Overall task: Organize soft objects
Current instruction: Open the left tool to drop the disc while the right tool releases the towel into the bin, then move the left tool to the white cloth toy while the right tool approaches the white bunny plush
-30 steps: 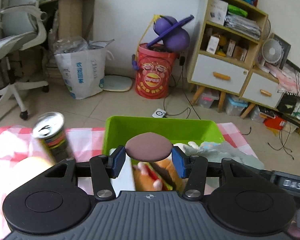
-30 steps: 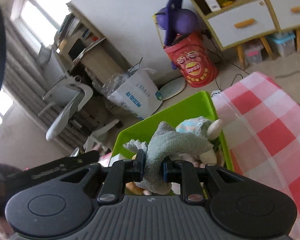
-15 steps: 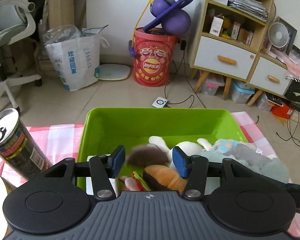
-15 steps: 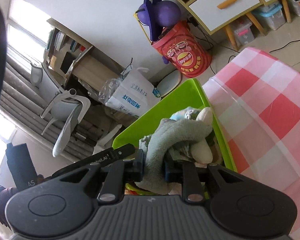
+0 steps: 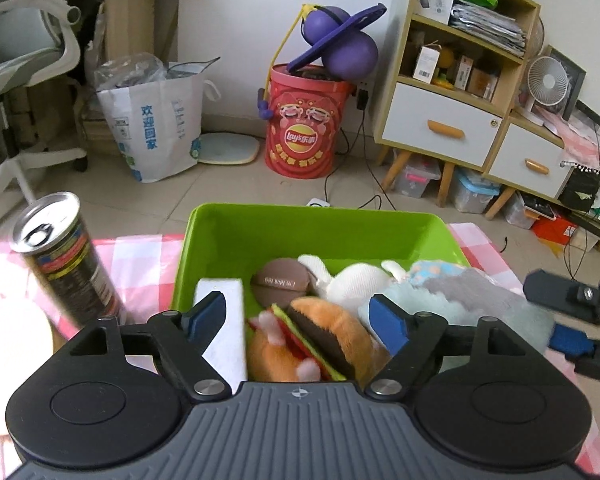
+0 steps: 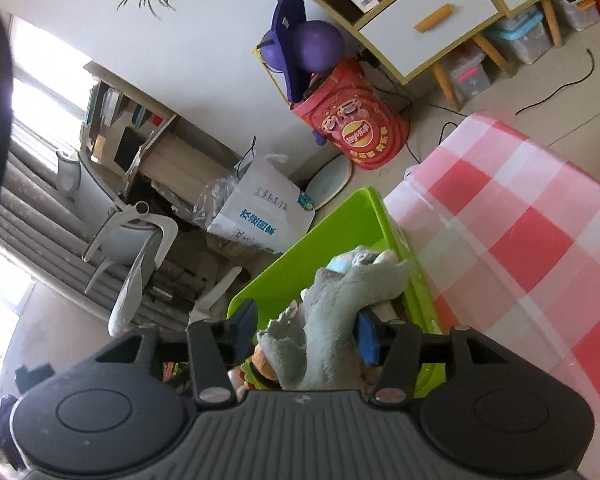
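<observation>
Both my claws are opening: left claw point(image 5: 298, 316) empty over the green bin point(image 5: 320, 232), right claw point(image 6: 306, 330) releasing the grey plush point(image 6: 332, 312).

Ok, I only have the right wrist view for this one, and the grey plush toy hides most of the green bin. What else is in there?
Observer: The left wrist view shows a burger plush lying at the near end of the bin.
Operator: Anything behind it?
Observer: A round brown pad lies flat just beyond the burger.
Operator: Is the left gripper carrying something?
Observer: No. The left gripper is above the burger, its jaws opening with nothing pressed between them.
</observation>
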### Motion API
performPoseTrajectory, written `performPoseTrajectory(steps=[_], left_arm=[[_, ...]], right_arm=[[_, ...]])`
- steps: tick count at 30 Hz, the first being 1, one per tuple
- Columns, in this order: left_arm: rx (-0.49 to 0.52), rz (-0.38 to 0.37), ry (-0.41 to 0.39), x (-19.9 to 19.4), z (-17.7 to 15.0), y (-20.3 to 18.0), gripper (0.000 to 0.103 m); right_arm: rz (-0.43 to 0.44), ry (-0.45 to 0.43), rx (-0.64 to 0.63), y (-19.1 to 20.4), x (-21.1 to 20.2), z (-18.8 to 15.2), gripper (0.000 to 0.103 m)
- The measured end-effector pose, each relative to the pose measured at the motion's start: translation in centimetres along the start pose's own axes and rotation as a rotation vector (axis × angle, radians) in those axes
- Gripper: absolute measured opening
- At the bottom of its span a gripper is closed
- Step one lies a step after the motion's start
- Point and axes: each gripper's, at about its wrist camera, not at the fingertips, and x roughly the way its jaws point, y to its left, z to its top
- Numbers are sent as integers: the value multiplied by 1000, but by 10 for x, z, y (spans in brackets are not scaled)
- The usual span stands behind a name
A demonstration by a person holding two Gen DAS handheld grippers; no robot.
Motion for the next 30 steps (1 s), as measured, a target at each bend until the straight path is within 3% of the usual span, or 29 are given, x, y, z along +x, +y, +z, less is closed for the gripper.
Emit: performPoseTrajectory(steps=[8, 15, 20, 30], left_arm=[[-30, 11, 3, -47, -28, 8, 82], [-95, 5, 15, -88, -61, 24, 85], [-88, 0, 12, -115, -84, 27, 87], [-90, -19, 27, -146, -119, 31, 93]], right_arm=[[-41, 13, -122, 18, -25, -3, 45], [-47, 29, -210, 34, -53, -21, 57], [-129, 67, -321, 49, -65, -42, 57], [-200, 121, -453, 70, -93, -79, 62]])
